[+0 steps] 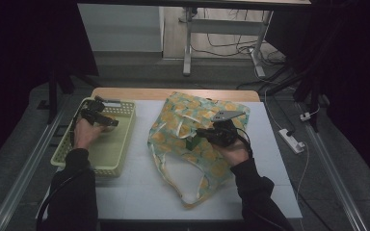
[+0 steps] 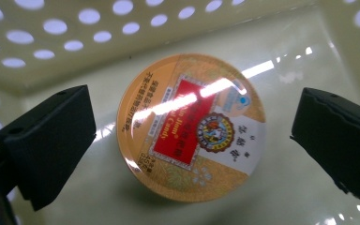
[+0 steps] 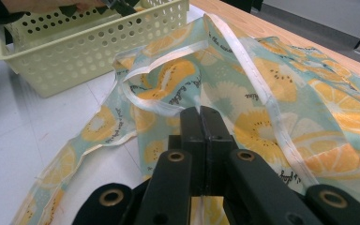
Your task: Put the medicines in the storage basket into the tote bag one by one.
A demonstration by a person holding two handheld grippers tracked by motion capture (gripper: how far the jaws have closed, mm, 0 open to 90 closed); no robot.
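**Left gripper over tin in basket; right gripper closed on bag**

The left gripper is inside the yellow basket at the left of the white table. In the left gripper view its jaws stand wide apart, one on each side of a round tin with clear space between each jaw and the tin. The tin lies flat on the basket floor, near a perforated wall. Its lid is orange-gold with a red label.

The right gripper is at the middle of the table, over a fabric bag printed with orange slices. In the right gripper view its jaws are pressed together with no gap visible between them. The tips rest on the bag fabric; whether fabric is pinched between them cannot be determined. A white-edged handle loops up just beyond the jaw tips.

The bag lies crumpled just beside the basket, to its right.
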